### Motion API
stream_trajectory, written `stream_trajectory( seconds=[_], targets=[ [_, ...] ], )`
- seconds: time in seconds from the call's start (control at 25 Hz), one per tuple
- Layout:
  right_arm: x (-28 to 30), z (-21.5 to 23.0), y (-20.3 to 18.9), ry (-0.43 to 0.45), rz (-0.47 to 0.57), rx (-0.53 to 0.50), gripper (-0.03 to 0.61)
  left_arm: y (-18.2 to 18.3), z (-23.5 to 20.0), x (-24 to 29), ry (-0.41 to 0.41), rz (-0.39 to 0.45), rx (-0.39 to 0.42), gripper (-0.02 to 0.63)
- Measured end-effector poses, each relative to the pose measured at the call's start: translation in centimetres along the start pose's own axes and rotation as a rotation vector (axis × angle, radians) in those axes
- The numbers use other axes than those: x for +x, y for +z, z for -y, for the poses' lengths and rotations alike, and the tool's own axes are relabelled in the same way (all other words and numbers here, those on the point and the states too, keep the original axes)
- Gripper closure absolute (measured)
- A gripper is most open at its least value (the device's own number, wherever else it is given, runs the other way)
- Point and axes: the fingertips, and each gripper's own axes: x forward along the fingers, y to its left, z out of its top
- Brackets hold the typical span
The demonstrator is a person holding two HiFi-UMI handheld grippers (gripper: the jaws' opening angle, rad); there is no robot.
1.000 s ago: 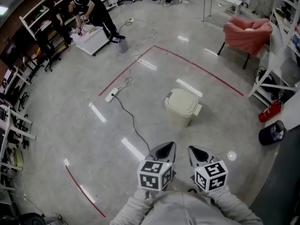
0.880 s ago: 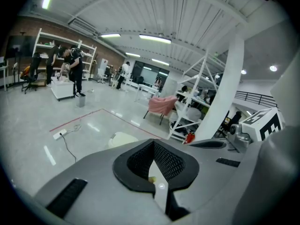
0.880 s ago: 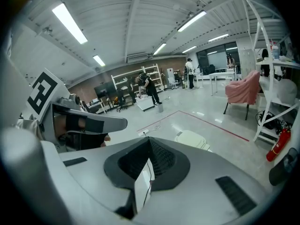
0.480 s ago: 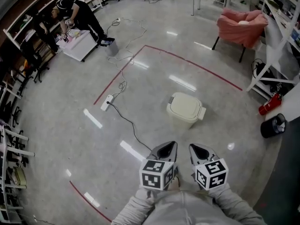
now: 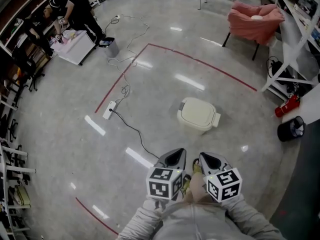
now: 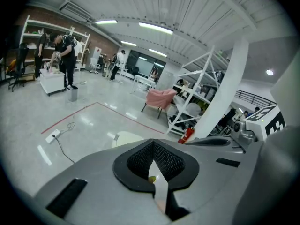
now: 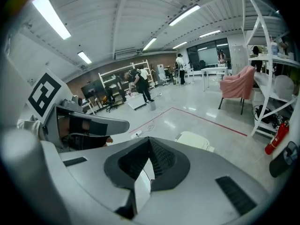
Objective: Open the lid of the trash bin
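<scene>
The cream trash bin (image 5: 198, 115) stands on the shiny floor ahead of me, lid down. It also shows just over the left gripper's body (image 6: 124, 137) and in the right gripper view (image 7: 195, 139). My left gripper (image 5: 174, 157) and right gripper (image 5: 212, 160) are held side by side close to my body, well short of the bin. Both are shut with nothing between the jaws. In each gripper view the black pads meet at the tip: left gripper (image 6: 153, 143), right gripper (image 7: 149, 140).
A power strip (image 5: 108, 110) with a black cable lies left of the bin. A red tape line (image 5: 200, 63) crosses the floor beyond it. At the right are a pink armchair (image 5: 252, 19), white shelving (image 5: 292, 59), a fire extinguisher (image 5: 286, 106) and a black bin (image 5: 291, 128). People stand at a white cart (image 5: 75, 40).
The head view has shifted forward over the floor, so the far cart, people and armchair slid toward the top edge. Both grippers stay shut in the same place.
</scene>
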Motion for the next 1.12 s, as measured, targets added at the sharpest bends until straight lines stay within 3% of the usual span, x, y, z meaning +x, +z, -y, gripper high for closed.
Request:
stream_trajectory(
  seconds=[0.44,1.12],
  targets=[
    [5.1,1.8,0.3,0.019,-0.051,0.018,0.58,0.7,-4.1,4.1,0.019,-0.054,-0.01,0.607],
    [17.7,7.4,1.4,0.01,-0.152,0.082,0.581,4.7,-13.4,15.9,0.027,-0.167,-0.027,0.607]
  ],
)
